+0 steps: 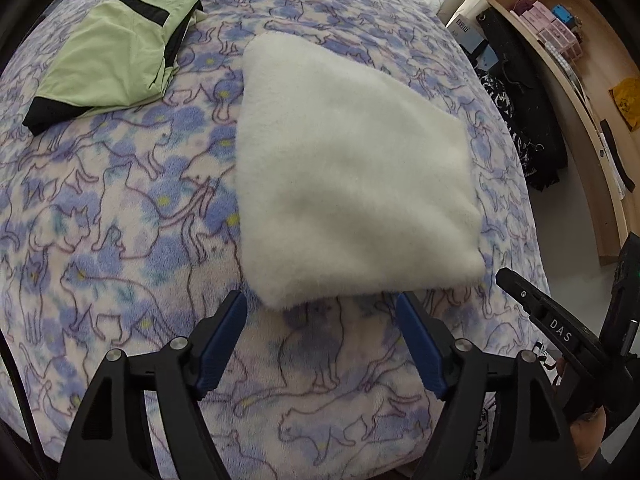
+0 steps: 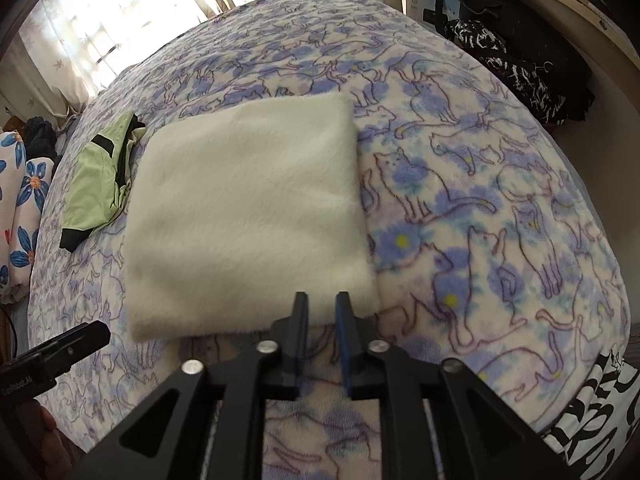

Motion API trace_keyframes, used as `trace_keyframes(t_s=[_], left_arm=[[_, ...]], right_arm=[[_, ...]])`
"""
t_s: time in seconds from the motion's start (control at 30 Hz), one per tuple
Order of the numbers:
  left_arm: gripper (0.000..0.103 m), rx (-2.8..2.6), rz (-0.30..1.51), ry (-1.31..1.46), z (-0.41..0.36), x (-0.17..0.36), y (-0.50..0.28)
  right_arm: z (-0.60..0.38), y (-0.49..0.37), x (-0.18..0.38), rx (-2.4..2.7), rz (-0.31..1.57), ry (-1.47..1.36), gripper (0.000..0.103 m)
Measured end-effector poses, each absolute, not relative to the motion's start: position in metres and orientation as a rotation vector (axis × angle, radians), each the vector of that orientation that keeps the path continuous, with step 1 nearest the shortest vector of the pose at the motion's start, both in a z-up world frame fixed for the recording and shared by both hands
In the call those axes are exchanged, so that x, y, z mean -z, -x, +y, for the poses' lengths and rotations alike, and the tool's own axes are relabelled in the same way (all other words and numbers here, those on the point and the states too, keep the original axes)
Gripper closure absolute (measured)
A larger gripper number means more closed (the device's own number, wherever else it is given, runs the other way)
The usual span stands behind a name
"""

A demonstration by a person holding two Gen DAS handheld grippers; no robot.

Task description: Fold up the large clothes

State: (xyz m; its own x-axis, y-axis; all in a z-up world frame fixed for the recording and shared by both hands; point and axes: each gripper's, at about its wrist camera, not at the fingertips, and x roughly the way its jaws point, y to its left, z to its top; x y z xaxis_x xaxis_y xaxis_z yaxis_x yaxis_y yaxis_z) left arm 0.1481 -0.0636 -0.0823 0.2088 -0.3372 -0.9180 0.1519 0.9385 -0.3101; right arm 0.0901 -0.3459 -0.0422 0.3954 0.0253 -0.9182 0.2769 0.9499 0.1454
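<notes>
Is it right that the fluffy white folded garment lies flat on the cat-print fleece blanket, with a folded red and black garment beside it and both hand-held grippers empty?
Not quite: the neighbouring folded garment is light green and black, not red, as the left wrist view shows. The rest holds: the fluffy white folded garment lies flat on the cat-print fleece blanket, and the left hand-held gripper and right hand-held gripper hold nothing.

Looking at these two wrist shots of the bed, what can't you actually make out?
- Layers under the folded white fleece garment: hidden by its own top face, both views.
- Folded light green garment with black trim: far edge behind the fleece, right wrist view.
- Right tongs: cut off by the frame edge, left wrist view.
- Small pink boxes on the wooden shelf: labels too small.
</notes>
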Motion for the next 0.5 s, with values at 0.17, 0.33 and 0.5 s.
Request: trace_keyframes(t_s=[0.17,0.33,0.5], left_arm=[[0.023,0.303,1.353,0.155,-0.063,0.082,-0.154],[0.023,0.296,1.380,0.151,-0.063,0.087,-0.171],[0.011,0.284,1.432,0.215,-0.059,0.101,-0.192]], right_arm=[[-0.349,-0.091,0.035,0.159,1.164,-0.315,0.052],[-0.356,-0.103,0.028,0.129,1.157,-0.325,0.037],[-0.366,-0.115,0.026,0.110,1.126,-0.330,0.026]])
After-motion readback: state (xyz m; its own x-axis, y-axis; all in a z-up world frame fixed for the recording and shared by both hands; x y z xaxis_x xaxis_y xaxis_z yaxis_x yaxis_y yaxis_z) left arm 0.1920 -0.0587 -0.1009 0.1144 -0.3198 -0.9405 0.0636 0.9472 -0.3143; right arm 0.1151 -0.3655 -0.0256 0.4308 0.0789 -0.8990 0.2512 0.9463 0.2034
